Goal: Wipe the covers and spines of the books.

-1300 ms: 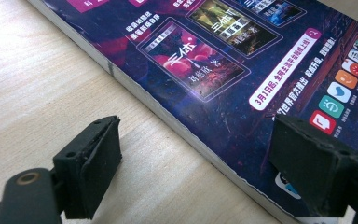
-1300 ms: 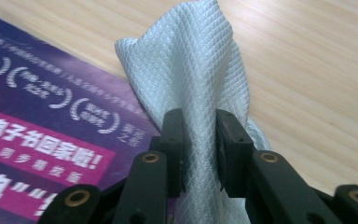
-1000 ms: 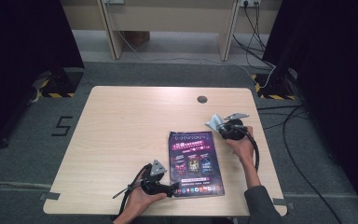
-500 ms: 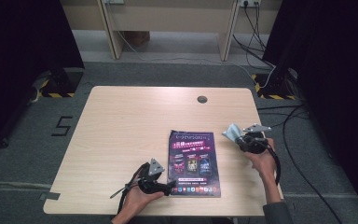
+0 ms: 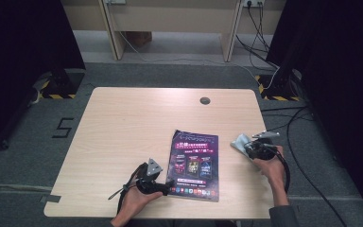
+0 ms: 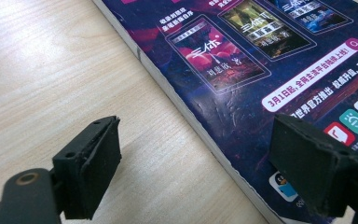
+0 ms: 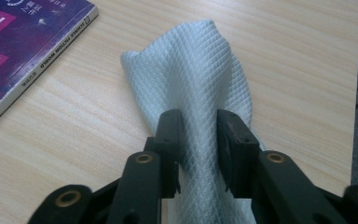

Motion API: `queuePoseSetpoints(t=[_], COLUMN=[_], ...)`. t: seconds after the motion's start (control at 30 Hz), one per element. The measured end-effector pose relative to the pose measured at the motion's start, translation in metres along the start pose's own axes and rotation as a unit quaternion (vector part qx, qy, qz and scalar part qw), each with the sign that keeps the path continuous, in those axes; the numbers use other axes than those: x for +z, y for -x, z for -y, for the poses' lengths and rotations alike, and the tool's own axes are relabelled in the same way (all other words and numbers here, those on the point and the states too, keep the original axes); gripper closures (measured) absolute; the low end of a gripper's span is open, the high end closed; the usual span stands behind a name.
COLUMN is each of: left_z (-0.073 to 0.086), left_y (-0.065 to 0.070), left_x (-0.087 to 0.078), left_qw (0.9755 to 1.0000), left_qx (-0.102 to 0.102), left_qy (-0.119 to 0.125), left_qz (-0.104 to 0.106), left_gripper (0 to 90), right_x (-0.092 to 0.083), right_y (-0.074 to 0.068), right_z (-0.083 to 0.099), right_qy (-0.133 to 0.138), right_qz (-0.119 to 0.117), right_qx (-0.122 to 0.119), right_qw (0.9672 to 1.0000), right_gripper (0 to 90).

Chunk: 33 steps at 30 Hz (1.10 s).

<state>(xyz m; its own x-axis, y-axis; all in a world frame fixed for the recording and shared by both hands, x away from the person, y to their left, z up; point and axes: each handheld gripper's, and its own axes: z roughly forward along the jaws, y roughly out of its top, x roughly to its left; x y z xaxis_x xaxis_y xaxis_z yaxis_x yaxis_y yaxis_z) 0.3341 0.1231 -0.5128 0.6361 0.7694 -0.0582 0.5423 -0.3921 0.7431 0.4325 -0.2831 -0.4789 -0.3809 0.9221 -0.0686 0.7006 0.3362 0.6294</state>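
Two grippers are at work on this pale wood-grain table (image 5: 123, 127), and the action sits on the right. The right gripper (image 7: 199, 140) has a pale blue-white cloth (image 7: 191, 79) bunched between its jaws, and those jaws have just been easing apart; the fabric is between the pads, but whether they are pinching it or have let go, I cannot tell. From above, that cloth (image 5: 240, 142) lies on the table just right of the magazine (image 5: 194, 161), near the table's right edge, with the right gripper (image 5: 251, 149) right on top of it.

The cloth runs straight away from the jaws, its long axis in line with them, spreading into a soft folded peak. It is a thin, quilted, diamond-patterned weave, limp and crumpled. The right hand is clearly the nearer one.

Over on the left, the left gripper (image 6: 196, 172) has its jaws wide apart, holding nothing, straddling the magazine's (image 6: 261, 70) near edge, one pad over bare wood, the other over the glossy purple cover. The magazine is flat, rectangular, thin-spined, its cover a little dented, its long side running away from the person.
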Motion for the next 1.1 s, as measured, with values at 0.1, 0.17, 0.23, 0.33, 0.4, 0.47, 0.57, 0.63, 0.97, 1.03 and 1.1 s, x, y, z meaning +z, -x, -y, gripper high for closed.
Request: queuePoseSetpoints(t=[0.1, 0.17, 0.23, 0.33, 0.4, 0.47, 0.57, 0.63, 0.97, 1.03, 1.1], left_z=[0.000, 0.000, 0.001, 0.000, 0.001, 0.001, 0.000, 0.001, -0.004, -0.006, -0.007], left_y=[0.000, -0.001, 0.000, -0.001, -0.001, -0.001, -0.002, -0.002, -0.003, -0.001, 0.001], left_x=[0.000, 0.000, 0.000, 0.000, 0.000, 0.000, 0.000, 0.000, 0.005, 0.008, 0.012], left_qw=[1.0000, 1.0000, 1.0000, 1.0000, 1.0000, 1.0000, 1.0000, 1.0000, 0.9996, 0.9990, 0.9987], left_qx=[-0.001, 0.000, -0.001, -0.001, -0.002, -0.002, -0.003, -0.003, -0.014, -0.022, -0.020], left_qy=[0.001, -0.001, 0.001, -0.001, 0.000, 0.001, -0.002, -0.001, 0.003, 0.005, 0.001], left_qz=[0.002, 0.003, 0.002, 0.003, 0.004, 0.004, 0.005, 0.006, 0.026, 0.038, 0.048], left_gripper=[16.0, 16.0, 16.2, 16.2, 16.2, 16.4, 16.5, 16.5, 19.3, 19.3, 19.2], right_x=[-0.009, -0.012, -0.021, -0.025, -0.025, -0.024, -0.020, -0.017, 0.004, 0.008, 0.012], right_y=[0.001, 0.000, -0.006, -0.011, -0.017, -0.022, -0.032, -0.038, -0.067, -0.070, -0.072], right_z=[-0.003, -0.004, -0.007, -0.009, -0.011, -0.011, -0.011, -0.011, -0.014, -0.015, -0.016], right_qy=[0.020, 0.029, 0.042, 0.057, 0.058, 0.056, 0.058, 0.055, 0.027, 0.024, 0.021], right_qz=[0.005, 0.005, -0.018, -0.028, -0.054, -0.072, -0.097, -0.113, -0.140, -0.138, -0.141], right_qx=[0.024, 0.030, 0.033, 0.039, 0.044, 0.039, 0.044, 0.041, 0.025, 0.031, 0.036], right_qw=[0.9995, 0.9991, 0.9984, 0.9972, 0.9959, 0.9951, 0.9926, 0.9912, 0.9894, 0.9897, 0.9890], right_gripper=[50.0, 47.9, 41.0, 37.4, 34.2, 33.0, 32.5, 32.2, 30.6, 30.7, 31.3])
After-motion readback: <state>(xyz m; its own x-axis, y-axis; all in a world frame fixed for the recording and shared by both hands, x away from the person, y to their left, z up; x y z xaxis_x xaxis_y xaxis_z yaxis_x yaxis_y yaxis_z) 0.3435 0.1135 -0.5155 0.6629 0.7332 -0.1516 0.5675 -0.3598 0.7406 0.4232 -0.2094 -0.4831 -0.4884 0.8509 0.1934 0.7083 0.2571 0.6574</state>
